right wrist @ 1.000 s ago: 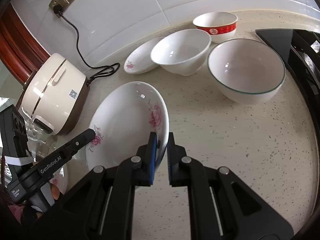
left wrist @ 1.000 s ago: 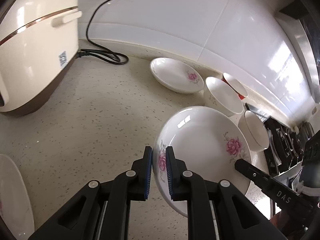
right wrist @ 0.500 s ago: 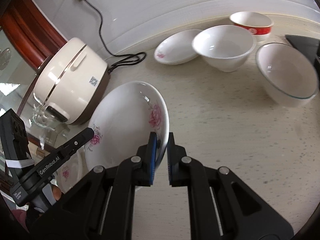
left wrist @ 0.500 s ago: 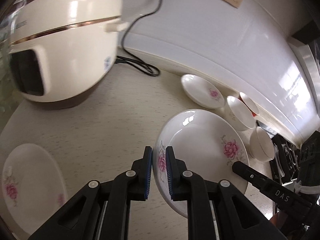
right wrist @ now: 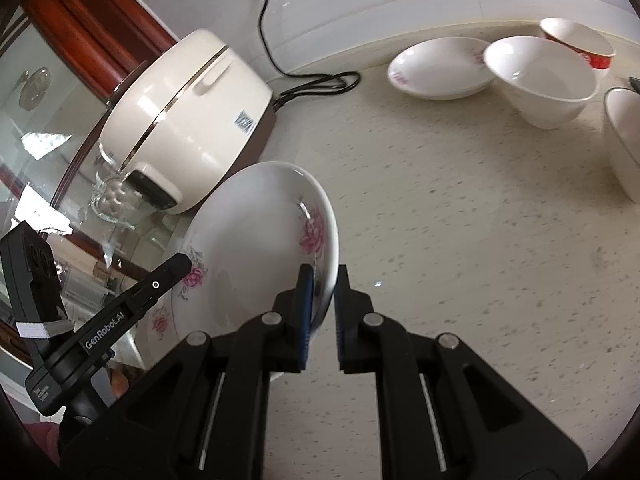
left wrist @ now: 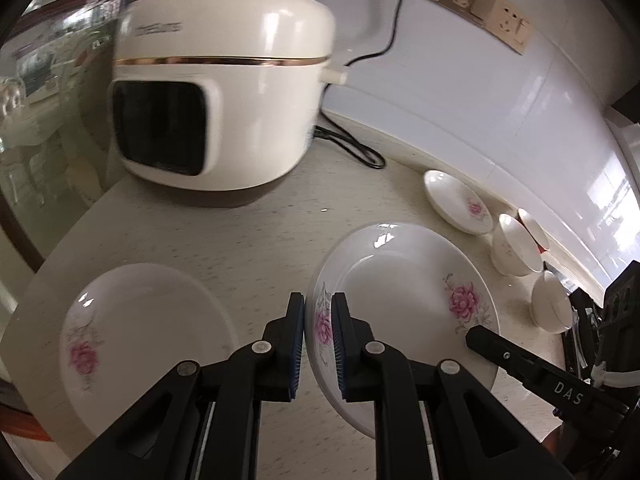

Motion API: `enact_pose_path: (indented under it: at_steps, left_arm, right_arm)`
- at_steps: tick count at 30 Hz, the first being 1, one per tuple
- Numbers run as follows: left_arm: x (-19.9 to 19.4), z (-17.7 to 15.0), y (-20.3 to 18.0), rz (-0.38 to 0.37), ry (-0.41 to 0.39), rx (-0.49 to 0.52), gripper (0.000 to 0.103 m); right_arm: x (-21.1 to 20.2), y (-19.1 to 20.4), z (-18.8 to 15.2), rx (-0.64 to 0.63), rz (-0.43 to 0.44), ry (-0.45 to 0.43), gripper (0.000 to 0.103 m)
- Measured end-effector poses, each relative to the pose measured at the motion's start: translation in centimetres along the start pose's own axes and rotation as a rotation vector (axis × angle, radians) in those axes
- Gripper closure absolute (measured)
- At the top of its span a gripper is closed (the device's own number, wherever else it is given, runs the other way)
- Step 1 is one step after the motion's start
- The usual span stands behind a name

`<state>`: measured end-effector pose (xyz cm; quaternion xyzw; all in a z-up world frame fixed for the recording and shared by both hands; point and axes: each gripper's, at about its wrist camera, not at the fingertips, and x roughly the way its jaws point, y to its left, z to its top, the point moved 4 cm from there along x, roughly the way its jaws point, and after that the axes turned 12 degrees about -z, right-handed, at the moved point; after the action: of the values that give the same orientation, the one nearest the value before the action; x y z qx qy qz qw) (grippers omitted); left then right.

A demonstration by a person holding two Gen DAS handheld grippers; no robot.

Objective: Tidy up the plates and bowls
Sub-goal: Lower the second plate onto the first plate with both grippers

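Note:
A white deep plate with pink flowers (left wrist: pixel 400 292) is held in the air between both grippers. My left gripper (left wrist: pixel 319 334) is shut on its near rim. My right gripper (right wrist: pixel 320 304) is shut on the opposite rim of the same plate (right wrist: pixel 256 248). A second flowered plate (left wrist: pixel 136 328) lies on the counter at the lower left, beside the held one. A smaller flowered plate (left wrist: pixel 456 200) and three bowls, one white (right wrist: pixel 540 80), one red-banded (right wrist: pixel 576 40) and one at the right edge (right wrist: pixel 624 132), stand along the wall.
A cream rice cooker (left wrist: pixel 224 92) stands at the back left with its black cord (left wrist: pixel 352 148) running to a wall socket. A glass panel (left wrist: pixel 48 128) borders the counter's left end. A dark stove (left wrist: pixel 592 320) lies at the far right.
Both grippers have carried the plate leftward toward the counter's left end. The rice cooker and the second flowered plate have come closer into view; the bowls have receded to the right.

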<state>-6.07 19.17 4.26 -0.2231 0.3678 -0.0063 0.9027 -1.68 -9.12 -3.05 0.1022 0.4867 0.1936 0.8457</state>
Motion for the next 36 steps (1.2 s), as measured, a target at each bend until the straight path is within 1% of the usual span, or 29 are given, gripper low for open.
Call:
enact_pose_path:
  at_steps: [14,21,27,33,36]
  left_arm:
    - [-4.5,-1.3,7.1,0.134,-0.047,-0.126,0.089]
    - [-6.0,-1.6,10.3,0.191,-0.064,-0.195,0.089]
    - [-6.5,-2.1,12.4,0.236,-0.069,-0.247,0.089]
    - [-6.2,-2.6,13.9,0.294,-0.041,-0.303,0.089]
    - [-6.5,-3.1,14.0,0.310,-0.034,-0.310,0.089]
  right_arm:
    - [2.2,7.4,-1.8,-0.131,0.108,0.057,0.090]
    - [3.5,11.4,-2.4,-0.211,0.162,0.086,0.090]
    - [5.2,13.7,-2.3,-0.269,0.177,0.121,0.090]
    - [7.1,15.3,-2.9,-0.328,0.167,0.180,0.090]
    - [7.4,15.9,-3.2,-0.347,0.171,0.190,0.089]
